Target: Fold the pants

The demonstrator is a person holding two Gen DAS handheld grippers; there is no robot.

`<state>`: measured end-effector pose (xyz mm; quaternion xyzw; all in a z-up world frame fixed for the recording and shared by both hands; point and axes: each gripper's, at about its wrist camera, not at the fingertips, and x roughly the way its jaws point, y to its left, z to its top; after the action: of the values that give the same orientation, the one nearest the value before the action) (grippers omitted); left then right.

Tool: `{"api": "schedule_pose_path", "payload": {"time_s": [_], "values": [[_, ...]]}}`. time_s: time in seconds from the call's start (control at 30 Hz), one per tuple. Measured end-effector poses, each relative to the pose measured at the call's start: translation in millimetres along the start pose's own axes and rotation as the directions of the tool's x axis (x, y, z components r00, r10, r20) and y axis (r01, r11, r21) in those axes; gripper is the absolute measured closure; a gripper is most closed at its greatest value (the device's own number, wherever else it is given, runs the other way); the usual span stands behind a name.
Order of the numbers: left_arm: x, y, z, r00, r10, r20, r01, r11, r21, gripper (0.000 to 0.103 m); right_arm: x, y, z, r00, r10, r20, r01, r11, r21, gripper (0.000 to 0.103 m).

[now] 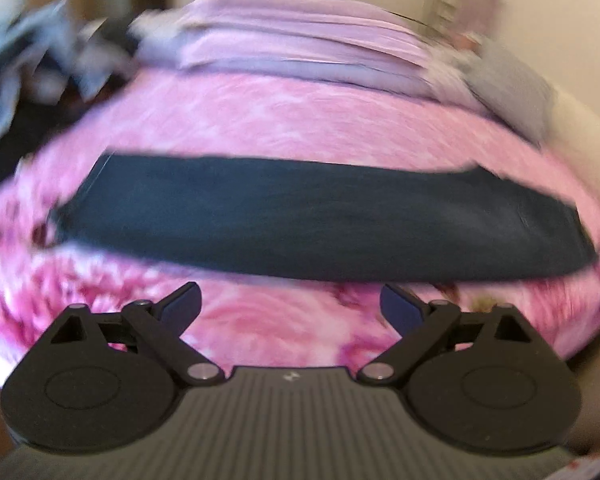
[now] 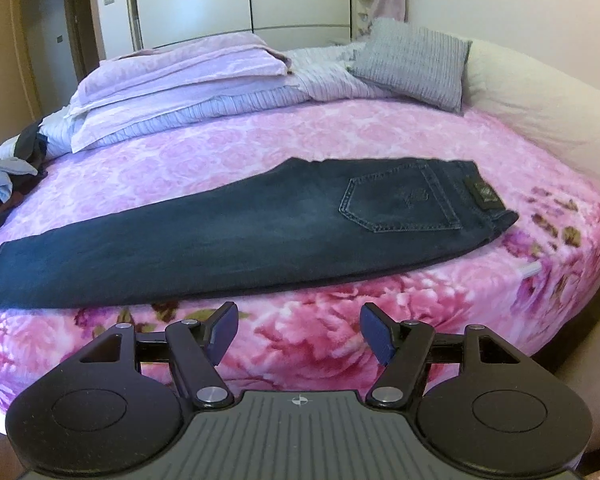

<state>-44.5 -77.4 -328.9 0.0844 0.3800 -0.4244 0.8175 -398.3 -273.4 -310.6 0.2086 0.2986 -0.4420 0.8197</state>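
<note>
Pants point(image 2: 236, 232) lie flat on the bed, on the pink floral blanket point(image 2: 300, 344), already doubled leg over leg into one long strip: waistband and back pocket point(image 2: 396, 204) toward 3 o'clock, hems toward 9 o'clock. Left gripper point(image 1: 290, 306) hangs above the blanket at 6 o'clock of the strip, fingers point(image 1: 182, 306) spread wide, nothing between them, no contact with denim. Right gripper point(image 2: 298, 332) likewise short of the near edge, fingers point(image 2: 222, 330) parted somewhat less, empty. Left wrist view is smeared with motion, so edge detail there is unreliable. Judgement: next step is probably a crosswise fold, hems to waist, which needs both layers pinched. Risks: fingers may catch only the top leg, so the layers shear apart when lifted; they may also pinch the plush blanket along with the denim and drag it. A grip taken off-centre would leave the fold skewed. Stacked lilac bedding point(image 2: 180, 80) and grey pillow point(image 2: 412, 60) at 12 o'clock sit well apart; loose clothes point(image 2: 8, 168) at 9 o'clock lie nearer the hems and could snag.
</note>
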Motion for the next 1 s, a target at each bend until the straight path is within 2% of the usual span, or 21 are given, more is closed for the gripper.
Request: {"api": "schedule_pose_path", "payload": {"time_s": [0.07, 0.13, 0.17, 0.23, 0.27, 0.33, 0.37, 0.5, 0.67, 0.73, 0.8, 0.83, 0.87, 0.9, 0.97, 1.0], "values": [[15, 39, 2, 1.0, -0.005, 0.003, 0.005, 0.99, -0.14, 0.023, 13, -7, 4, 1.0, 0.002, -0.016, -0.002, 1.0, 0.021, 0.038], [30, 84, 0, 1.0, -0.01, 0.018, 0.016, 0.95, -0.313, 0.037, 27, -15, 9, 0.999, 0.006, -0.034, -0.004, 0.999, 0.048, 0.038], [37, 102, 0, 1.0, -0.005, 0.022, 0.013, 0.923, -0.384, 0.039, 34, -18, 12, 0.999, 0.006, -0.041, -0.003, 0.998, 0.06, 0.038], [52, 139, -4, 0.999, 0.001, 0.042, 0.022, 0.849, -0.527, 0.048, 48, -25, 16, 0.998, 0.003, -0.056, 0.002, 0.997, 0.083, 0.039], [59, 153, -6, 0.999, 0.0, 0.049, 0.029, 0.817, -0.576, 0.048, 56, -29, 19, 0.998, 0.001, -0.065, 0.005, 0.996, 0.094, 0.038], [74, 176, -10, 0.999, 0.0, 0.054, 0.035, 0.75, -0.661, 0.057, 71, -34, 24, 0.997, -0.003, -0.082, 0.012, 0.994, 0.11, 0.038], [81, 185, -12, 0.997, -0.003, 0.078, 0.057, 0.713, -0.699, 0.059, 78, -36, 26, 0.996, -0.005, -0.089, 0.015, 0.993, 0.115, 0.039], [100, 204, -10, 0.992, 0.023, 0.123, 0.082, 0.625, -0.776, 0.068, 102, -42, 36, 0.994, -0.016, -0.11, 0.03, 0.992, 0.122, 0.039], [111, 209, -10, 0.984, 0.068, 0.163, 0.091, 0.597, -0.797, 0.077, 128, -50, 44, 0.992, -0.02, -0.126, 0.037, 0.99, 0.136, 0.038], [114, 208, -16, 0.98, 0.091, 0.178, 0.095, 0.57, -0.816, 0.09, 136, -52, 47, 0.992, -0.017, -0.129, 0.035, 0.989, 0.143, 0.039], [116, 211, -23, 0.977, 0.105, 0.185, 0.1, 0.542, -0.835, 0.094, 143, -54, 50, 0.991, -0.013, -0.131, 0.032, 0.989, 0.144, 0.039], [116, 211, -23, 0.976, 0.107, 0.191, 0.103, 0.542, -0.834, 0.095, 146, -55, 51, 0.991, -0.013, -0.132, 0.032, 0.989, 0.144, 0.039], [116, 210, -21, 0.975, 0.117, 0.189, 0.093, 0.557, -0.825, 0.096, 148, -55, 52, 0.991, -0.011, -0.133, 0.03, 0.989, 0.143, 0.039], [114, 206, -18, 0.974, 0.131, 0.183, 0.073, 0.584, -0.808, 0.098, 150, -56, 52, 0.991, -0.009, -0.132, 0.028, 0.989, 0.143, 0.039], [109, 190, -4, 0.968, 0.187, 0.166, -0.005, 0.68, -0.733, 0.099, 152, -59, 53, 0.991, -0.011, -0.13, 0.03, 0.989, 0.145, 0.039], [106, 179, 5, 0.962, 0.219, 0.164, -0.054, 0.739, -0.671, 0.1, 152, -62, 53, 0.992, -0.013, -0.128, 0.032, 0.988, 0.149, 0.039]]}}
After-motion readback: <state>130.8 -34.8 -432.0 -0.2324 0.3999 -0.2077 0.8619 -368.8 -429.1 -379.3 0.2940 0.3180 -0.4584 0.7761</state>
